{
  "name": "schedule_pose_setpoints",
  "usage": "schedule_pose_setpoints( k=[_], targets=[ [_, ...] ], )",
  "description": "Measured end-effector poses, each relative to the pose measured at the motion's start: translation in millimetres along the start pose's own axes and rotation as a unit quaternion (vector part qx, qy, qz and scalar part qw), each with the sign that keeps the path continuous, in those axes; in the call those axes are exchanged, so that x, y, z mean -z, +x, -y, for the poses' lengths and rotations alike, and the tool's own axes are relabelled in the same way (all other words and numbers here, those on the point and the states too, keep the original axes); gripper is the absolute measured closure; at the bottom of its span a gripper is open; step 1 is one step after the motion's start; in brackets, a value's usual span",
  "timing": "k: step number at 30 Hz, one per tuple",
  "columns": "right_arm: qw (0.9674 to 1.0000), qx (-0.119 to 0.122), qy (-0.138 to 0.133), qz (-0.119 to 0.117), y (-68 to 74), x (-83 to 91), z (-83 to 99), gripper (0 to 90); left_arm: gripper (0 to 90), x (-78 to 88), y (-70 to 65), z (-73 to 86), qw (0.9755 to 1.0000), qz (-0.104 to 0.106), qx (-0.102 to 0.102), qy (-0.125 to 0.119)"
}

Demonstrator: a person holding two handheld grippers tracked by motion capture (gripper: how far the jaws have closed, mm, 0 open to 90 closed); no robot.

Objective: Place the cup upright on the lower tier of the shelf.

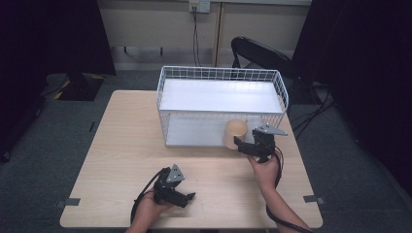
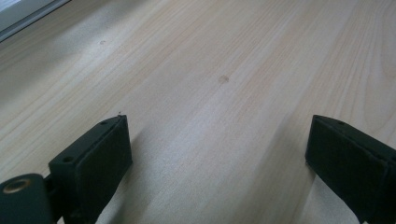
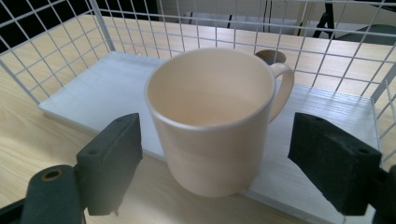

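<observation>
Standing wide apart, the jaws of the right gripper (image 3: 215, 163) are flanking a cream mug (image 3: 217, 121) without pressing on it; a clear gap is showing on each side, so the mug is released, not gripped. The mug is sitting upright at the near right edge of the lower white shelf (image 3: 93, 88) of a white wire rack (image 1: 221, 75), its base seeming to overhang the shelf's front lip a little, its handle pointing to the far right. From above, the right gripper (image 1: 248, 145) is hovering just in front of the mug (image 1: 235, 133) at the rack's near right corner.

To my eye the step in hand is letting go and leaving the mug settled. Doing that well is a matter of drawing the gripper straight back toward the near side, keeping the jaws as wide as they are, so neither pad is brushing the wall and dragging the mug off the lip. Any sideways drift is looking risky, with the wire mesh close on the right.

The left gripper (image 1: 187, 196) is resting low over the wooden table (image 1: 121, 145) at the near left, jaws parted with nothing between them but bare wood.
</observation>
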State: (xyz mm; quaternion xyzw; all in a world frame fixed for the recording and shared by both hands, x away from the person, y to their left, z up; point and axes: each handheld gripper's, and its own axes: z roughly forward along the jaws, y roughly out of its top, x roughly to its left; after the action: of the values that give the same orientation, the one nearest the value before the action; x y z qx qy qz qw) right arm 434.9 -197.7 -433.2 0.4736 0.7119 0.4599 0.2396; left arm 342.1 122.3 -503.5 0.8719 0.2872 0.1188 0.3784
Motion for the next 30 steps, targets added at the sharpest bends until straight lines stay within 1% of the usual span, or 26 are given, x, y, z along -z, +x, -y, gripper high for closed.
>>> schedule_pose_setpoints(
  k=[2,5,8,10,13,17,21,30],
  targets=[
    [1.0,0.0,0.004,0.001,1.2,-2.6,1.1,16.4,6.5,-0.1,-0.3,0.0,1.0,-0.001,0.001,0.0],
    [0.9998,0.008,0.014,0.012,4.8,-8.9,2.6,16.5,6.4,-0.2,-0.4,-0.1,1.0,-0.001,0.001,0.0],
    [0.9998,0.01,0.015,0.012,6.3,-11.5,3.3,16.9,6.4,-0.2,-0.4,-0.1,1.0,-0.002,0.001,0.0],
    [0.9995,0.015,0.019,0.02,8.1,-15.8,4.6,17.5,6.4,-0.2,-0.4,-0.1,1.0,-0.001,0.001,0.0],
    [0.9994,0.015,0.023,0.021,9.1,-20.1,5.0,18.6,6.4,-0.2,-0.4,-0.1,1.0,-0.001,0.001,0.0],
    [0.9992,0.017,0.023,0.029,9.9,-22.6,4.6,19.3,6.4,-0.2,-0.4,-0.1,1.0,-0.002,0.001,0.0],
    [0.9991,0.017,0.021,0.031,9.9,-25.4,3.5,19.5,6.4,-0.2,-0.4,-0.1,1.0,-0.002,0.001,0.0],
    [0.999,0.02,0.015,0.036,11.3,-28.4,4.8,29.0,6.4,-0.2,-0.4,-0.1,1.0,-0.002,0.001,0.0]
  ],
)
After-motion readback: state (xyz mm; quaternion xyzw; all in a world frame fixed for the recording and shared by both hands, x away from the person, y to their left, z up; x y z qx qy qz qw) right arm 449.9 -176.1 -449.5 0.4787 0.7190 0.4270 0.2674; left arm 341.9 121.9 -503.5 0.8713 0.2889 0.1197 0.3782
